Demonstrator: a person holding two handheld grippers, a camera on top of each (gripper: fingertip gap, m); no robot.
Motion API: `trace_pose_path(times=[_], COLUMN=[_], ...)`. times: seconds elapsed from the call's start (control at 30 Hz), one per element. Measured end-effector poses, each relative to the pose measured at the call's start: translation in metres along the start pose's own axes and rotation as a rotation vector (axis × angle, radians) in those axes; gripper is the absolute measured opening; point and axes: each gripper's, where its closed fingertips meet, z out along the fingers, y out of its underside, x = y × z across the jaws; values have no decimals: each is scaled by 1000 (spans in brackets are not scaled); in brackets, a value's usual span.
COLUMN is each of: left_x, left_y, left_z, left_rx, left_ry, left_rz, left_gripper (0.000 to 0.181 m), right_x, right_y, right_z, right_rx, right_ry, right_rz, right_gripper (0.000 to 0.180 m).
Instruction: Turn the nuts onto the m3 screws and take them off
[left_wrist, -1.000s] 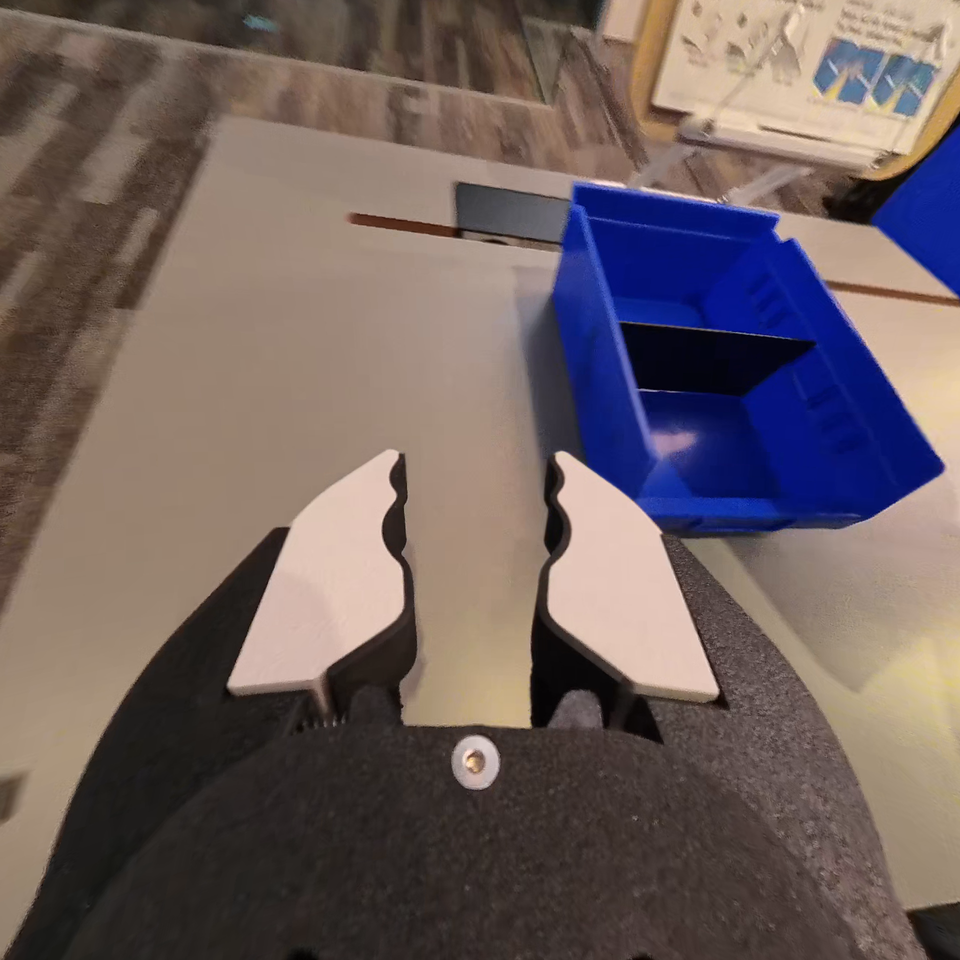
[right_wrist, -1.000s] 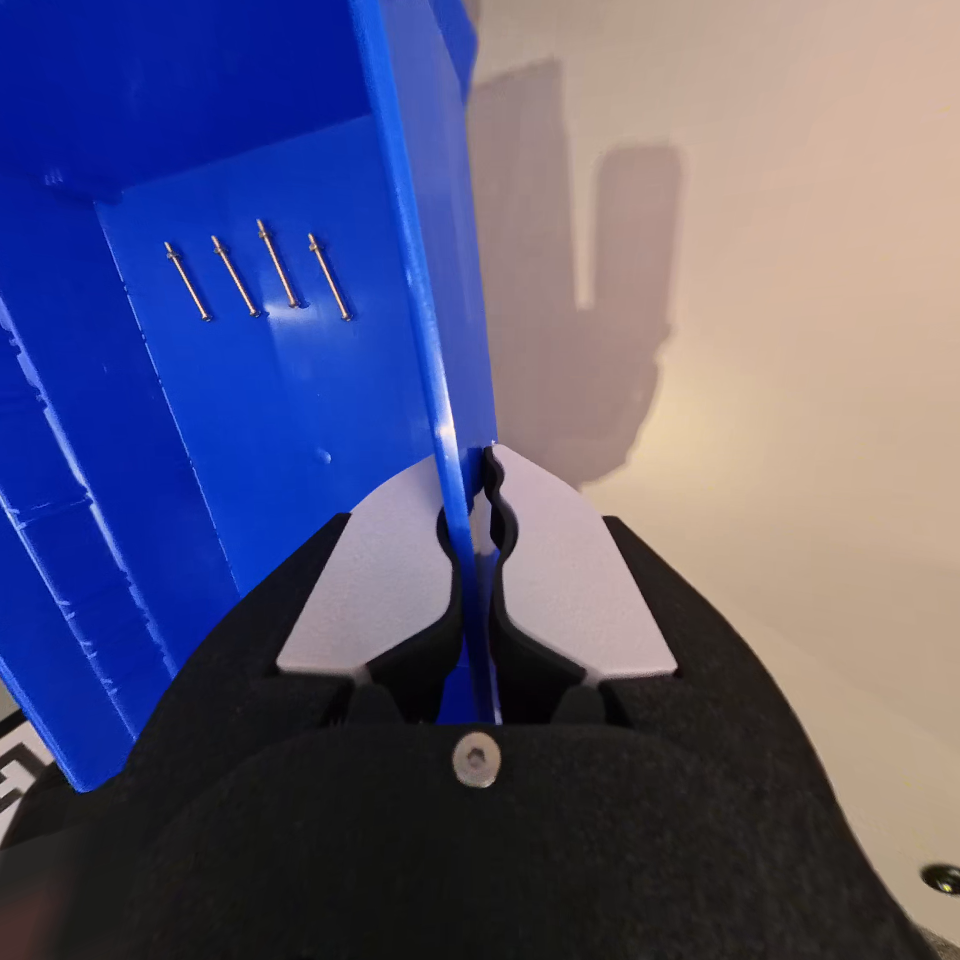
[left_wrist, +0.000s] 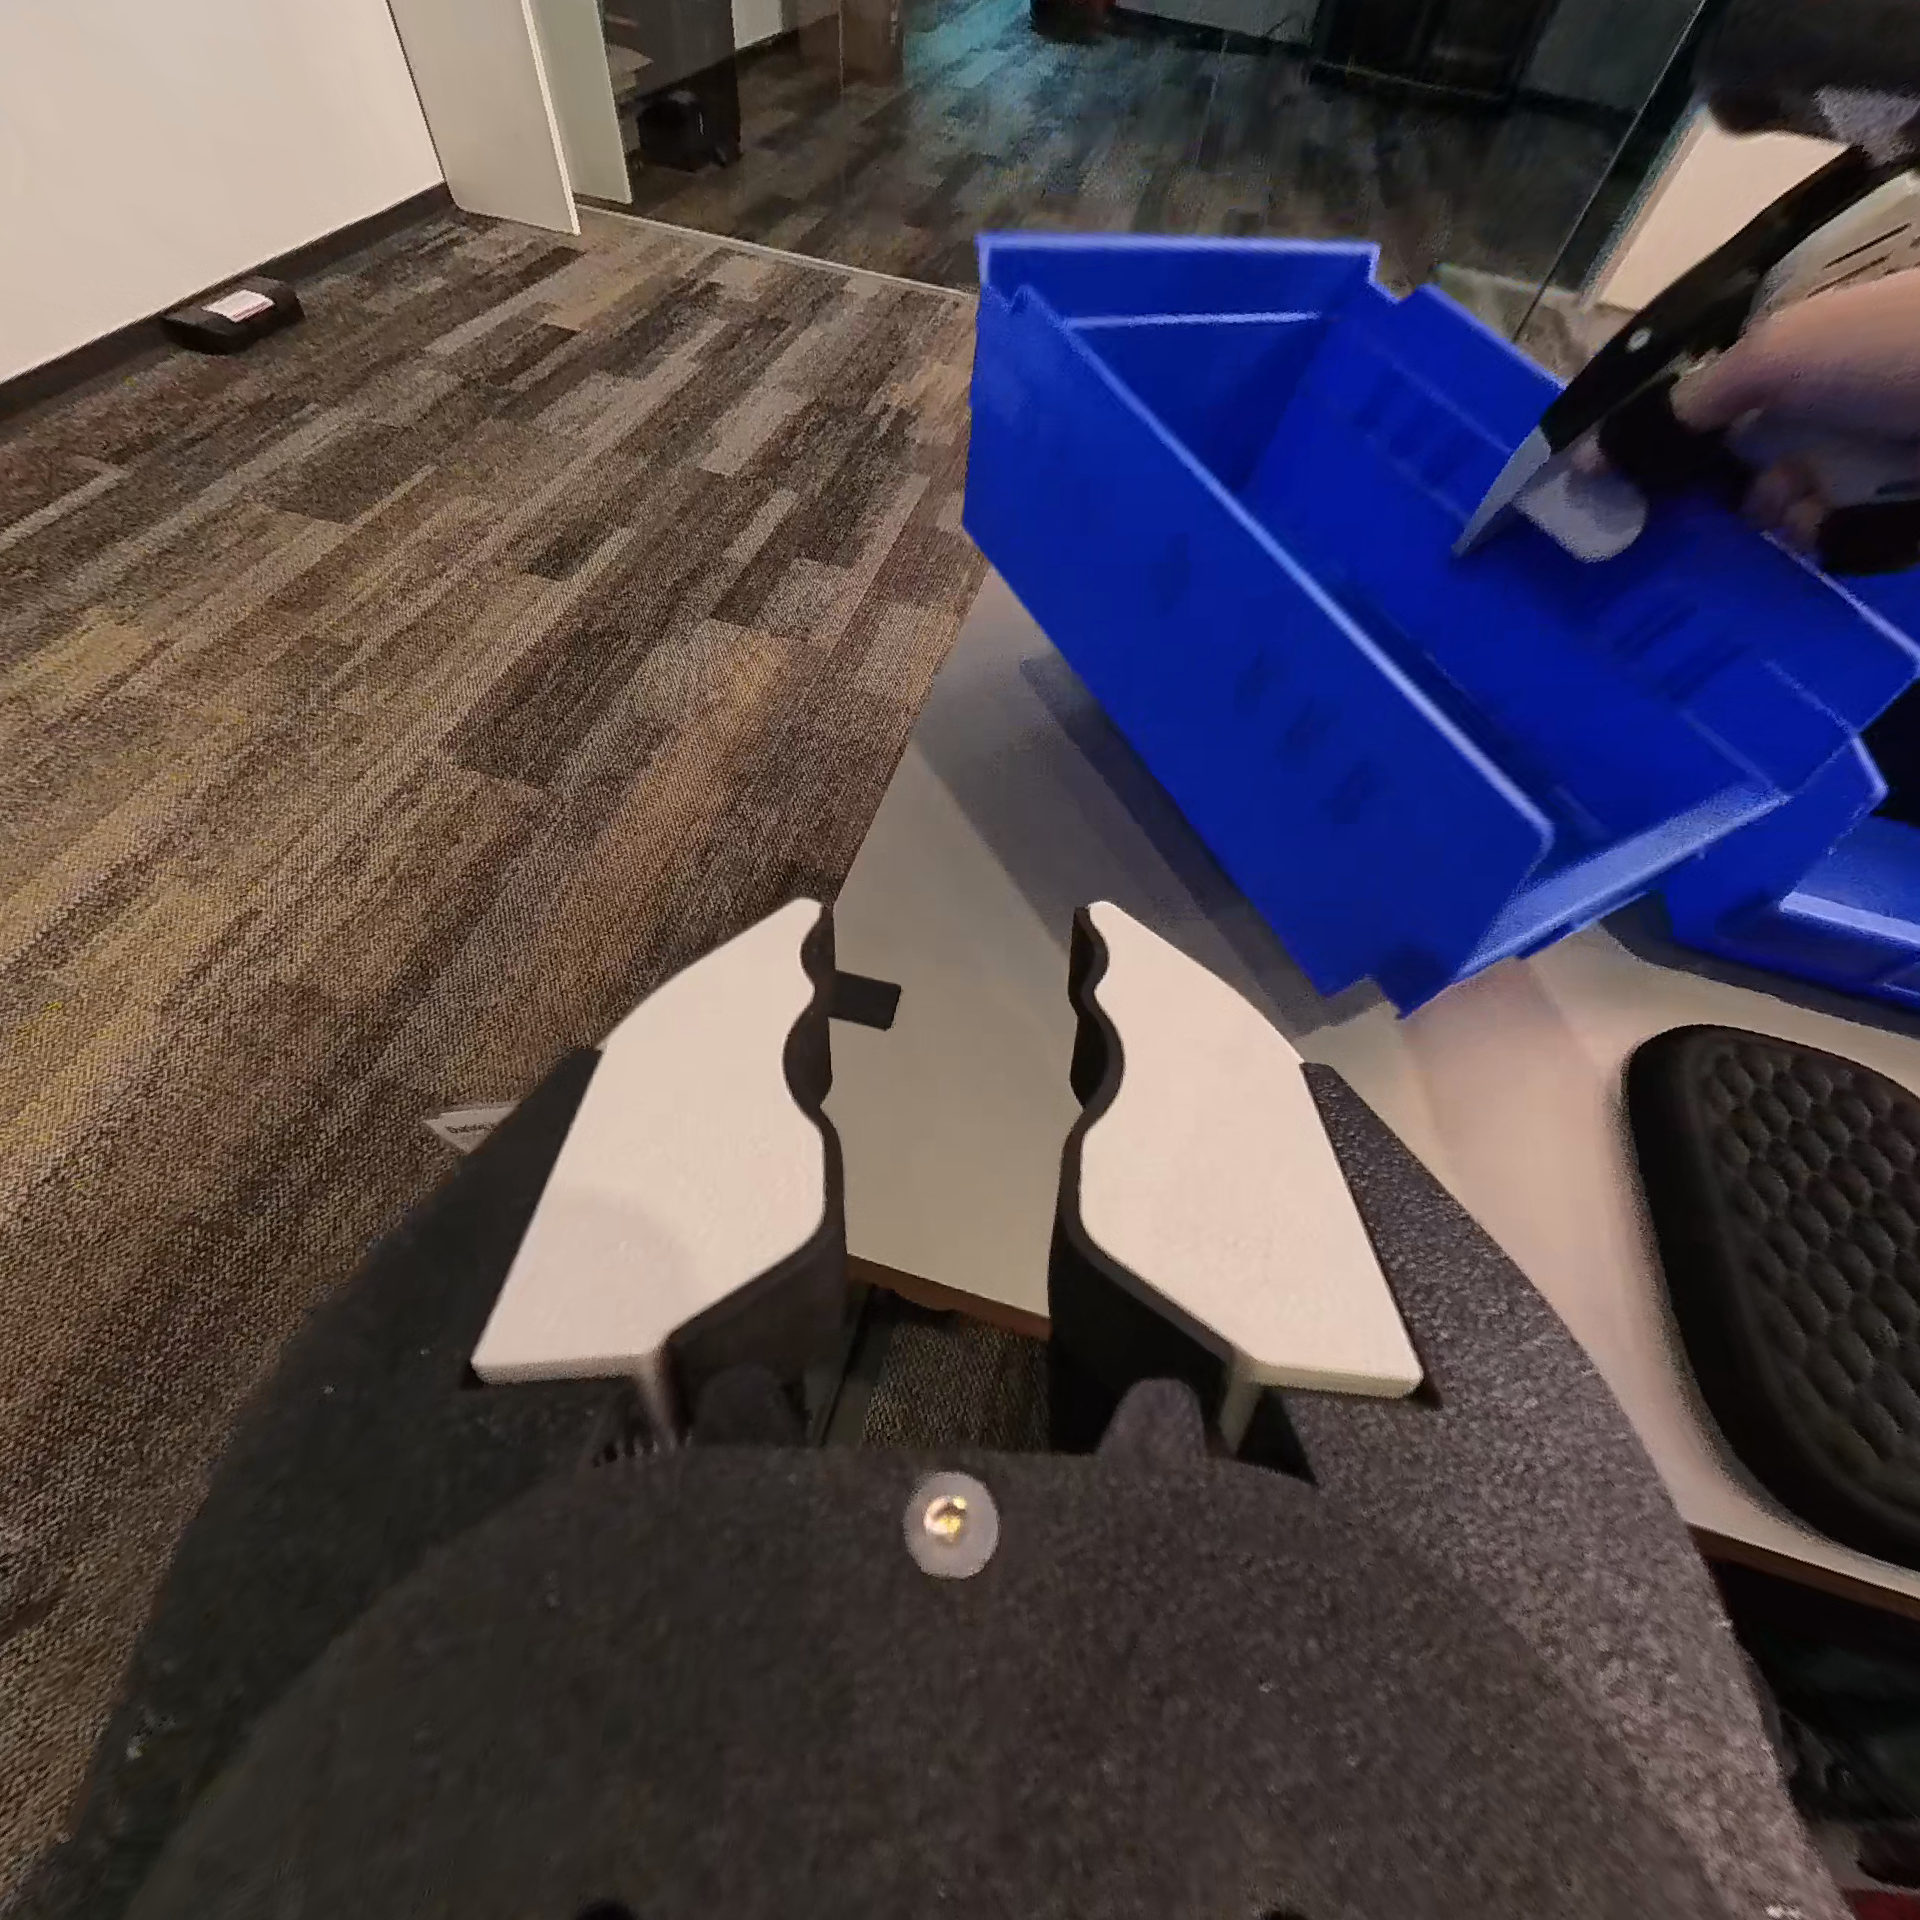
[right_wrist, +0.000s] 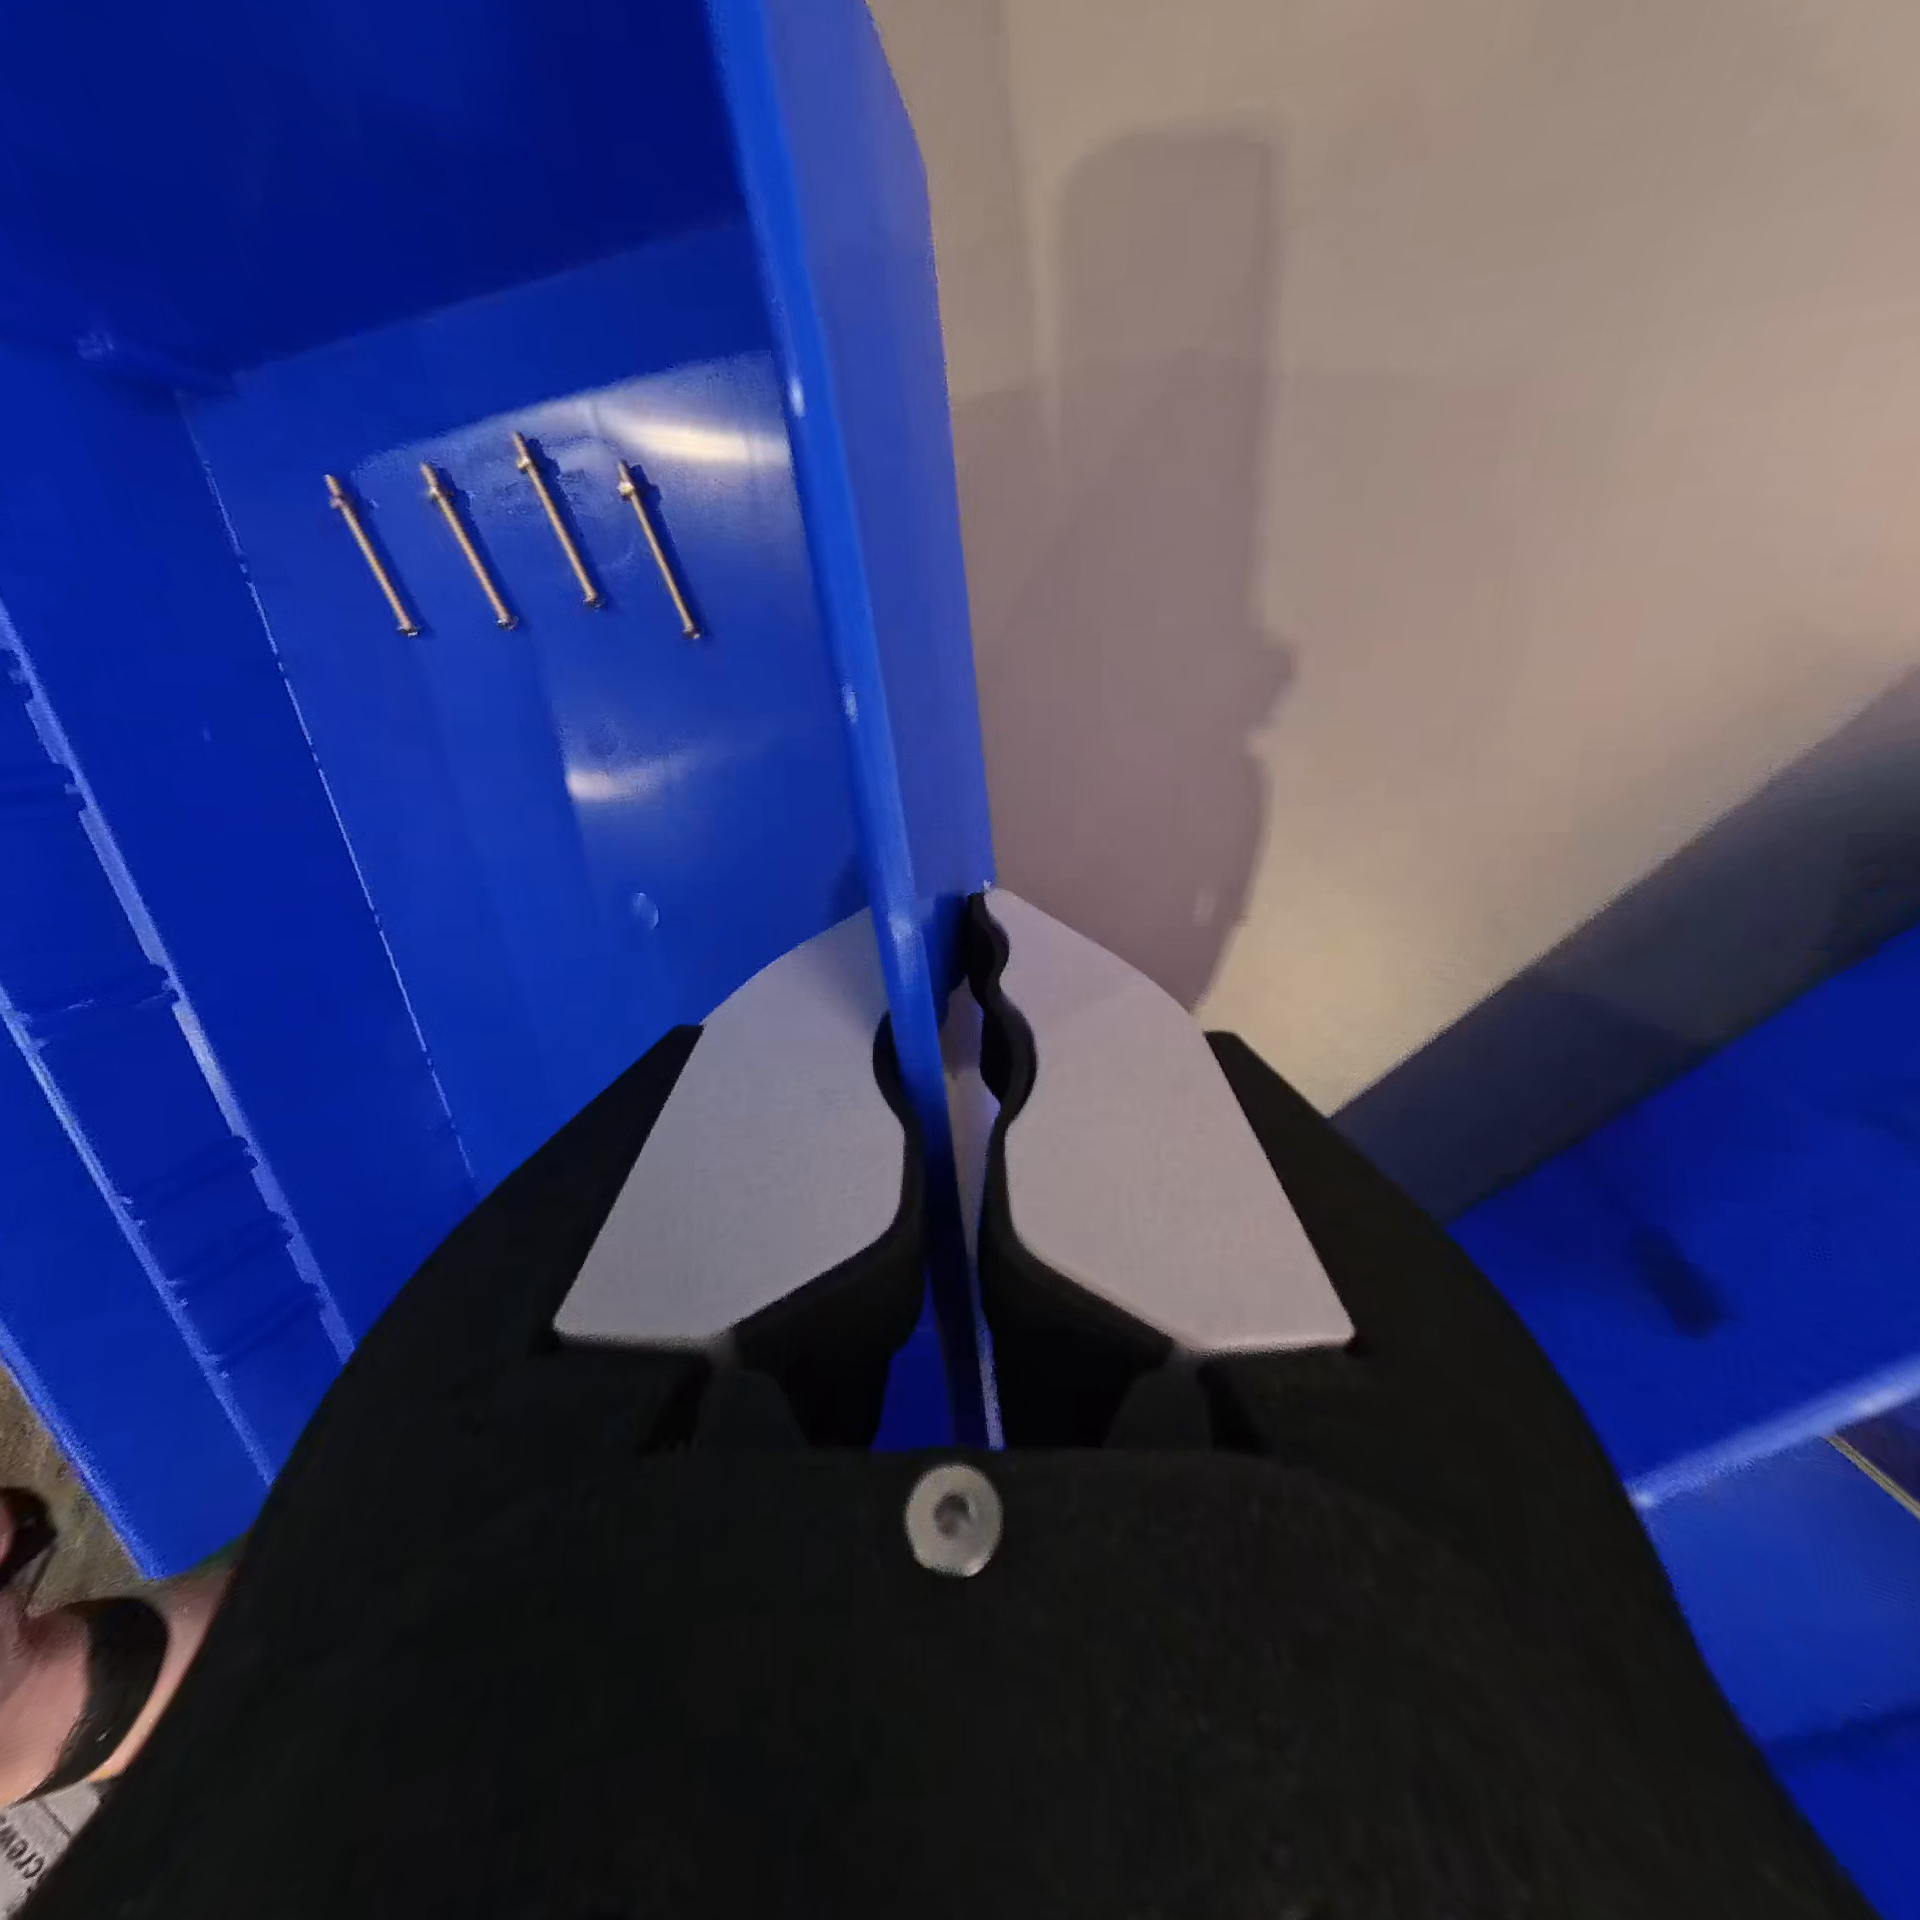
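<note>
My right gripper (right_wrist: 935, 925) is shut on the side wall of a blue bin (right_wrist: 623, 831) and holds it lifted and tilted above the table. Several long thin screws (right_wrist: 509, 545) lie side by side on the bin's floor; no nuts show clearly. In the left wrist view the same blue bin (left_wrist: 1299, 675) hangs tilted at the upper right, with the right gripper (left_wrist: 1548, 499) clamped on its far wall. My left gripper (left_wrist: 951, 925) is open and empty, over the table's left edge, short of the bin.
A light table (left_wrist: 966, 831) runs under the bin; patterned carpet (left_wrist: 416, 675) lies to its left. A second blue bin (right_wrist: 1662, 1299) sits at the right, also in the left wrist view (left_wrist: 1849, 914). A black mesh pad (left_wrist: 1787, 1247) lies on the table at right. The left gripper's tips are roughly 35 cm from the right gripper's.
My left gripper swung left and pulled back toward the table's edge, still open. The right gripper kept its grip, and the bin is lifted and tilted beside a second bin.
</note>
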Motion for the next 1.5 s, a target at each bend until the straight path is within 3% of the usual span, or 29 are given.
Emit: trace_pose_path(times=[0.27, 0.43, 0.53, 0.7, 0.9, 1.1, 1.17, 1.5], left_x=[7, 22, 34, 75, 110, 111, 107, 66], left_y=[6, 4, 1, -7, 11, 47, 54, 41], left_z=[11, 18, 25, 55, 107, 132, 139, 167], left_rx=[-22, -23, -28, -80, -277, -467, -506, -635], left_ry=[19, 56, 84, 175, 175, 37, 11, 15], left_rz=[1, -1, -21, -16, 6, 140, 157, 208], left_gripper=[43, 45, 54, 59, 58, 56, 46, 12], right_x=[18, 16, 14, 17, 40, 128, 152, 216], right_y=[21, 21, 9, -6, -12, 43, 65, 160], right_z=[41, 42, 32, -17, -123, -199, -216, -256], right_rx=[-69, -55, 46, 147, 375, 427, 447, 498], right_ry=[34, 7, -34, 60, 148, 249, 256, 241], right_rz=[12, 10, 37, -126, -283, -279, -278, -303], right_gripper=[6, 8, 15, 27, 35, 36, 35, 31])
